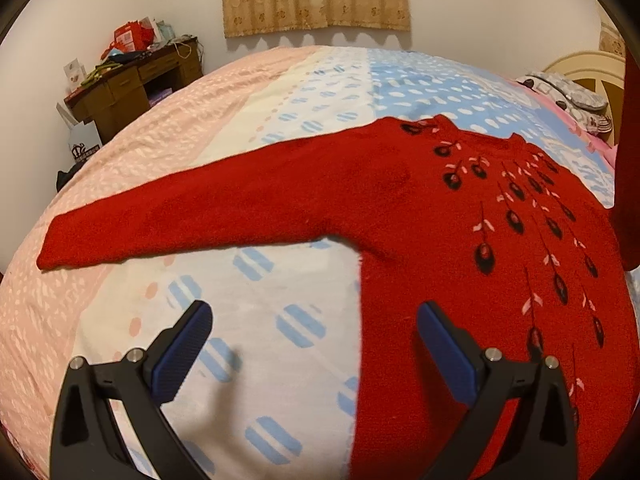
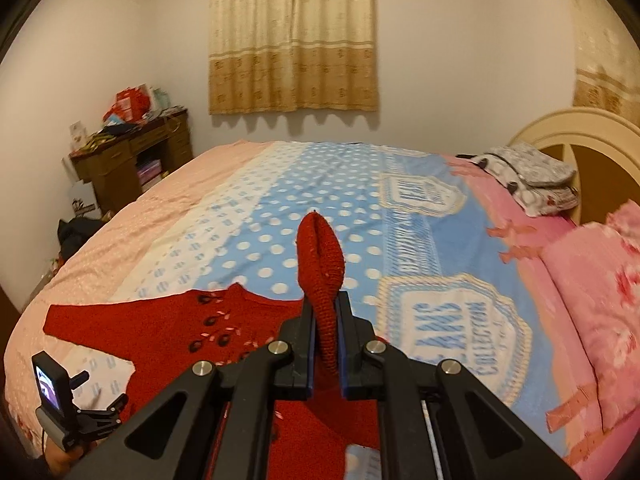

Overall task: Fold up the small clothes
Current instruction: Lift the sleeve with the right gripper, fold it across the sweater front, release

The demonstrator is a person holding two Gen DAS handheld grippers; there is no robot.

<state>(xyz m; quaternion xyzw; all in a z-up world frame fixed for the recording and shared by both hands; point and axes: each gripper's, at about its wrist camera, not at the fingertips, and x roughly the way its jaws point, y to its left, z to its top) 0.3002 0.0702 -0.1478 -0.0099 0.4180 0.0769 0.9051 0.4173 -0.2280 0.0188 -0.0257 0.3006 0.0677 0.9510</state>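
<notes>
Fingers of your right gripper [image 2: 326, 344] are clamped on the cuff of the red sweater's [image 1: 460, 240] right sleeve [image 2: 320, 264], lifted off the bed so it can swing across the body for the first fold. Your left gripper [image 1: 314, 354] hangs with fingers spread wide, holding nothing, just above the sweater's side edge, probably ready to pin it while you fold. Beyond, the sweater lies flat and face-up on the bedspread [image 1: 280, 92], its left sleeve [image 1: 180, 220] stretched out straight. Farther off stand a cluttered desk [image 1: 132, 76] and a curtain [image 2: 292, 40].
</notes>
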